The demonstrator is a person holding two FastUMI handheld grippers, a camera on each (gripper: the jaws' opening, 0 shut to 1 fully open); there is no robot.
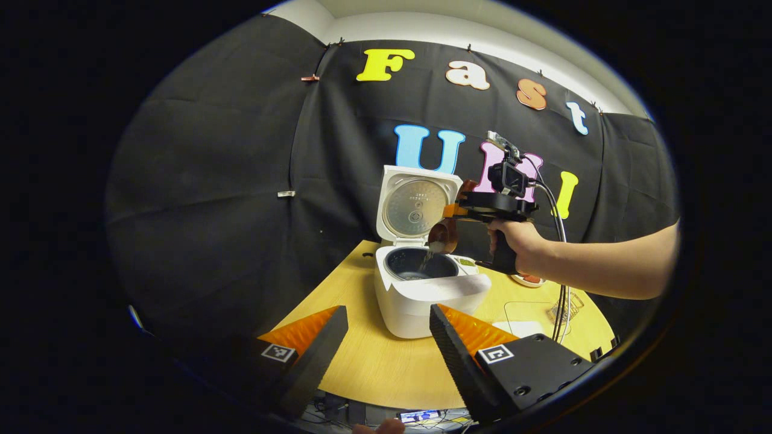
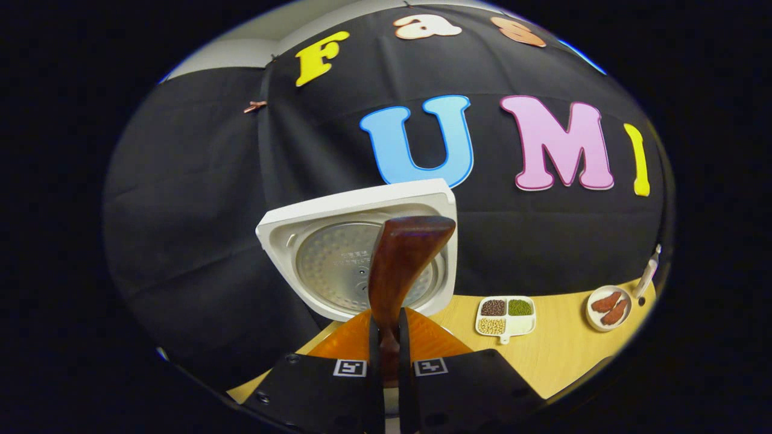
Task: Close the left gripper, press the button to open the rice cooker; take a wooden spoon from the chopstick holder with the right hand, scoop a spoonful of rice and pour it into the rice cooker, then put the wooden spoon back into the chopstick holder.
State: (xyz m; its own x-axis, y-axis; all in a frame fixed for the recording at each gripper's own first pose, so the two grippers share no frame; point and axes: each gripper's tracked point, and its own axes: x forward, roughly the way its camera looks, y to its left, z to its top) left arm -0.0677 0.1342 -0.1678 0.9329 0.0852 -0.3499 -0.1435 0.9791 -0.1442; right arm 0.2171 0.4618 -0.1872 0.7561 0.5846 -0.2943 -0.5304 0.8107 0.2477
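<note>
Wooden spoon [image 2: 403, 265] sits clamped by its handle between both fingers of your right hand-held gripper [image 2: 391, 361], and that firm pinch is what lets you tip it: in the left gripper view its bowl [image 1: 443, 236] hangs tilted just above the rice cooker [image 1: 422, 289], with a thin stream of rice falling into the dark inner pot [image 1: 419, 265]. Holding the bowl low and over the middle of the opening looks sensible, since grains dropped from the edge could scatter onto the tabletop [image 1: 374, 361]. The lid [image 1: 416, 205] stands fully raised behind the pot, so the pour has room. Your left hand-held gripper [image 1: 386, 343] hangs back from the cooker with its fingers spread apart and nothing between them, well out of the spoon's way.

Off to the side in the right gripper view, a divided dish [image 2: 505, 314] holds dark, green and pale grains in separate compartments, with one compartment white, and a small round plate [image 2: 609, 307] carries reddish pieces. By my judgement the pour is nearly done; returning the spoon remains.
</note>
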